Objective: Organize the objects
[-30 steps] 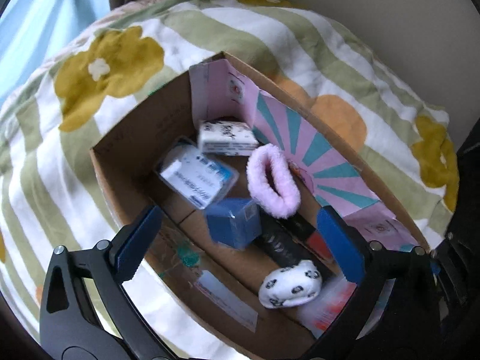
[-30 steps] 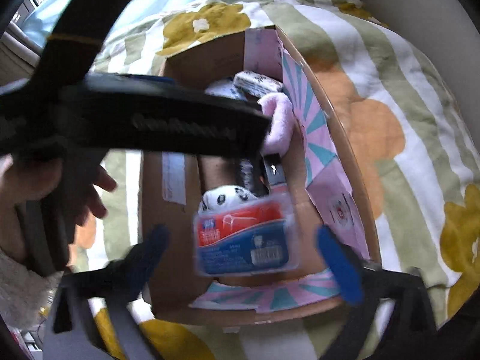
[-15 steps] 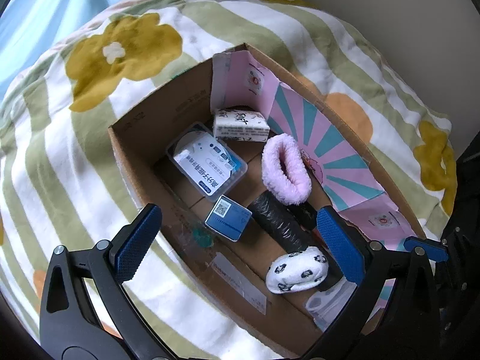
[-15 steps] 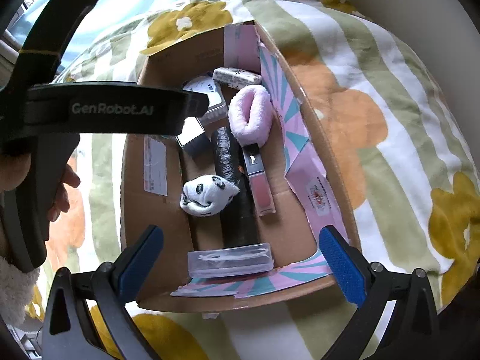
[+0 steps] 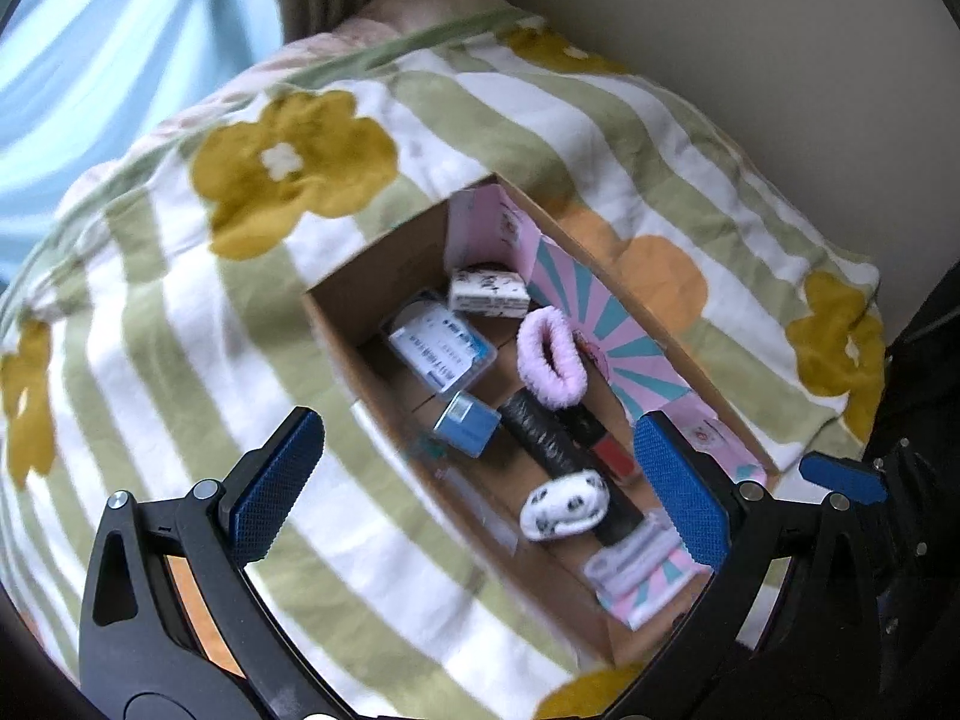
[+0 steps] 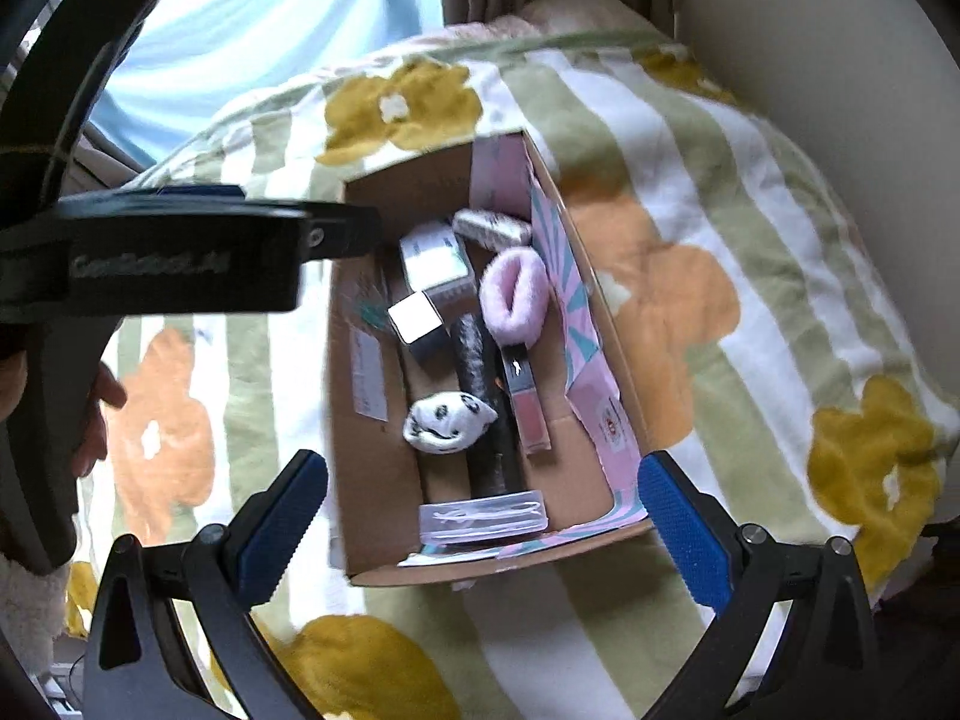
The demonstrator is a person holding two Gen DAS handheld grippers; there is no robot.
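Left gripper point(image 5: 480, 474): jaws wide apart, empty, above cardboard box point(image 5: 336, 330). Right gripper point(image 6: 483, 525): spread wide, empty, at box near end. Box on floral quilt point(image 5: 180, 360). Inside box: clear case point(image 6: 483, 517) nearest; spotted sock point(image 6: 447, 420) mid; black roll point(image 6: 474, 354) under sock; lip gloss point(image 6: 528, 402) alongside; pink scrunchie point(image 6: 515, 294) beyond; blue carton point(image 5: 468, 423); blister pack point(image 5: 441, 348), possibly tablets; marbled bar point(image 5: 489, 291) farthest.

between my right fingers point(image 6: 684, 534) the cardboard box point(image 6: 372, 474) lies open-topped; the clear case point(image 6: 483, 517) blocks its near end, bare floor beyond. my left fingers point(image 5: 276, 483) straddle open bedspread point(image 5: 180, 360).
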